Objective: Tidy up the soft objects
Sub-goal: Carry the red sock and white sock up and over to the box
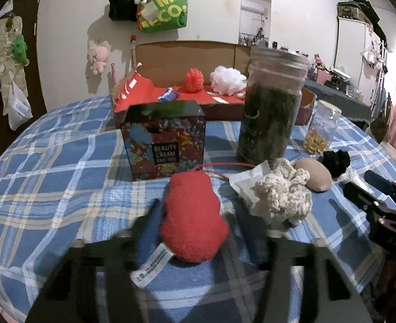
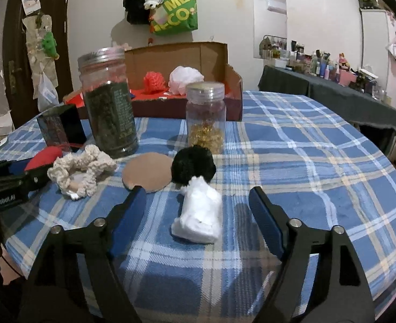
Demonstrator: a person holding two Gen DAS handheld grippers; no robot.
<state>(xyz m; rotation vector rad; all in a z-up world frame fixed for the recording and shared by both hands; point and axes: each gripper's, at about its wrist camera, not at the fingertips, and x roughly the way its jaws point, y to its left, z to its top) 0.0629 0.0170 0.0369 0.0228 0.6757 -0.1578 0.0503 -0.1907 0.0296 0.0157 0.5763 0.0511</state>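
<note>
A red plush toy (image 1: pixel 192 215) with a white label lies on the plaid cloth between the open fingers of my left gripper (image 1: pixel 198 215); the jaws stand around it, apart from it. A cream crochet scrunchie (image 1: pixel 284 191) lies on white paper to its right, also in the right wrist view (image 2: pixel 82 169). A white fluffy roll (image 2: pixel 200 212) lies between the wide-open fingers of my right gripper (image 2: pixel 198 196). A black pompom (image 2: pixel 193 162) and a tan puff (image 2: pixel 148 172) lie just beyond it. A cardboard box (image 2: pixel 232 91) at the back holds a red ball (image 2: pixel 154 80) and a white pouf (image 2: pixel 185 79).
A tall jar of dark leaves (image 2: pixel 109 102), a small jar of yellow capsules (image 2: pixel 206 115) and a "Beauty Cream" box (image 1: pixel 165 142) stand between the soft things and the cardboard box. A cluttered dark table (image 2: pixel 332 91) stands at the right. Bags hang on the wall.
</note>
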